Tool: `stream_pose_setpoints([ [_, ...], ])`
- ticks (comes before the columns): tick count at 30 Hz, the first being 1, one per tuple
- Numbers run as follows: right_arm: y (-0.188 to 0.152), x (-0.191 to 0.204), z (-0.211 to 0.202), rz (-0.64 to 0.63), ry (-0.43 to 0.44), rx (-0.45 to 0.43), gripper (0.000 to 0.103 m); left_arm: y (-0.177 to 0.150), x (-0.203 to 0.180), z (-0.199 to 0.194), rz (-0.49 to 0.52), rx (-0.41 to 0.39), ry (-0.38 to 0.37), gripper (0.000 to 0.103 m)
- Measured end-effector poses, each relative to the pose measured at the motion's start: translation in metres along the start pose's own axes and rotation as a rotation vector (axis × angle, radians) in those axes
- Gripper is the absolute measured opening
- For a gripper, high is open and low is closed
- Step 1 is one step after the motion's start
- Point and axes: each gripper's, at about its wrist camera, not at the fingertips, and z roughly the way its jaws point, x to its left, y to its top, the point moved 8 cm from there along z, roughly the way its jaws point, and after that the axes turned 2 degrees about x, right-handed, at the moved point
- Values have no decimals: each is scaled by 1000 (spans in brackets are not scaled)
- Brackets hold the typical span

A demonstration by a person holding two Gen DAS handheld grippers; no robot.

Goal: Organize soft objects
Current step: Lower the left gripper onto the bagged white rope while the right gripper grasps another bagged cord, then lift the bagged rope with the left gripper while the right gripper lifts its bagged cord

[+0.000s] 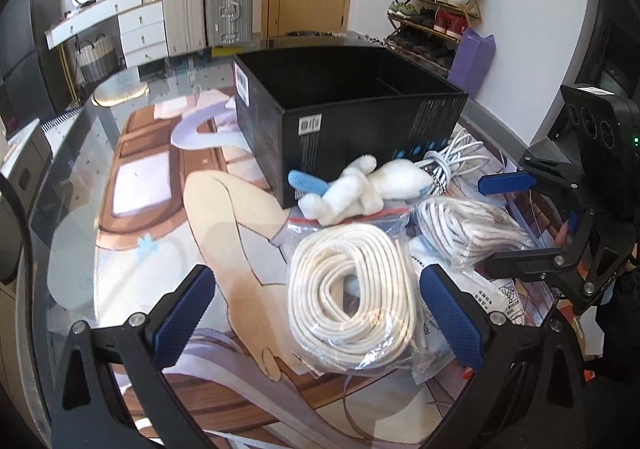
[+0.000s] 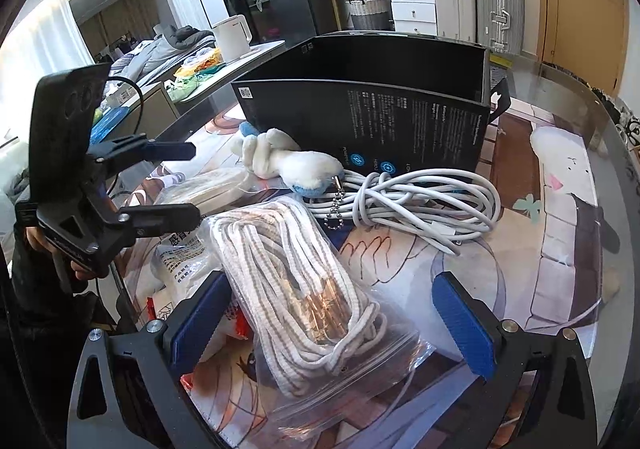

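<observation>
Both grippers hover wide apart and empty over the tabletop. The left gripper frames a bagged coil of white cord; the right gripper straddles a bagged striped rope. A white plush toy lies against the open black box, beside a loose white cable.

two bagged rope coils, one plush toy, one box

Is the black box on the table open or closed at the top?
Open. The black box has no lid on top, and its dark inner walls and a divider show; nothing is visible inside.
</observation>
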Motion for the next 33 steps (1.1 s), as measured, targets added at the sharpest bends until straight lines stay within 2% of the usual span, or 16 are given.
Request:
stream_pose_setpoints([
  [4,-1,5,0,-15,17,-4,101,-4,-1,4,-8,30,-22,100],
  [5,-1,7,0,-23,20,-3,99,-5,-1,5,-10,37,-32,96],
  [8,-1,10,0,-40,32,-4,92,-5,-3,4,-8,37,-35,93],
  [14,-2,13,-2,-50,43,-5,87,-4,-6,0,-12,30,-68,78],
  [17,-1,18,-1,-58,46,-4,86,-4,-6,0,-10,27,-69,75],
  [18,-2,19,-1,-62,46,-4,85,-3,-7,0,-10,25,-72,69],
  [20,-3,20,-1,-67,50,-5,80,-3,-9,-1,-11,21,-90,61],
  [26,-4,26,-2,-84,69,-5,69,-1,-13,-4,3,4,-90,46],
  [30,-6,29,-4,-105,84,-2,59,-1,-12,-6,3,-2,-97,40],
  [32,-6,32,-6,-120,88,-2,50,-1,-13,-6,7,-3,-97,39],
  [33,-6,32,-7,-125,86,-4,50,-1,-13,-7,11,-3,-96,39],
])
